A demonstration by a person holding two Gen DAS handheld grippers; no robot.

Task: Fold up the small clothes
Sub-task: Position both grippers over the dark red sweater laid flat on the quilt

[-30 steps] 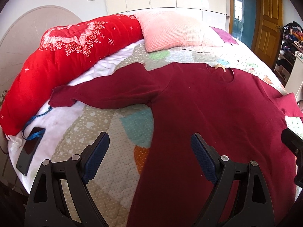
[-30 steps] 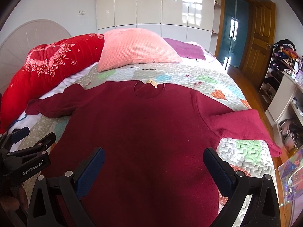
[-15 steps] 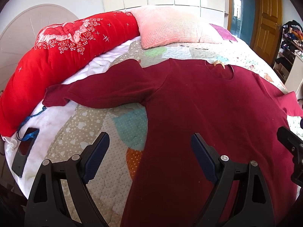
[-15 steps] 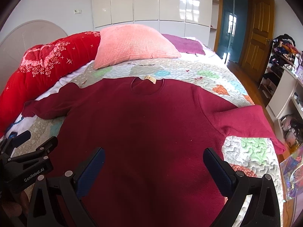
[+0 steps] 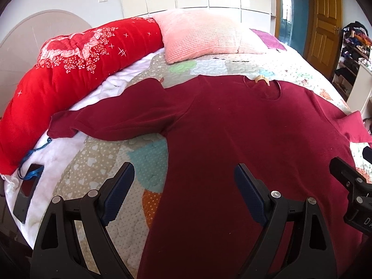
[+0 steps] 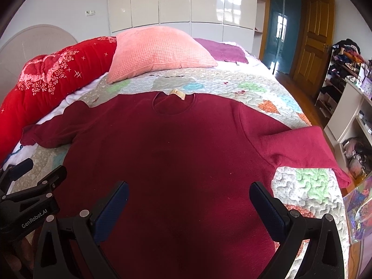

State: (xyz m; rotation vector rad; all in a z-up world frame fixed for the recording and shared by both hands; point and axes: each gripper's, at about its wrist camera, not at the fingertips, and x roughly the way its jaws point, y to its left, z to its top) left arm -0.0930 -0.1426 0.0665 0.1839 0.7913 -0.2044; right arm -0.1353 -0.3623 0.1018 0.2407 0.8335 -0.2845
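A dark red long-sleeved sweater (image 5: 232, 139) lies flat on the quilted bed, neck away from me, both sleeves spread out; it also shows in the right wrist view (image 6: 176, 153). My left gripper (image 5: 183, 183) is open and empty, above the sweater's lower left side edge. My right gripper (image 6: 188, 200) is open and empty, above the lower middle of the sweater body. The left sleeve (image 5: 111, 121) reaches toward the red bolster. The right sleeve (image 6: 307, 148) hangs toward the bed's right edge. The hem is hidden below both views.
A red flowered bolster (image 5: 69, 69) lies along the bed's left side. A pink pillow (image 6: 158, 48) and a purple cloth (image 6: 223, 51) sit at the head. A phone with a blue strap (image 5: 25, 190) lies at the left edge. Shelves (image 6: 348, 97) stand at the right.
Both grippers have moved forward and a little lower over the sweater, which now sits nearer and larger in both views. Both stay open. The sweater has not moved.
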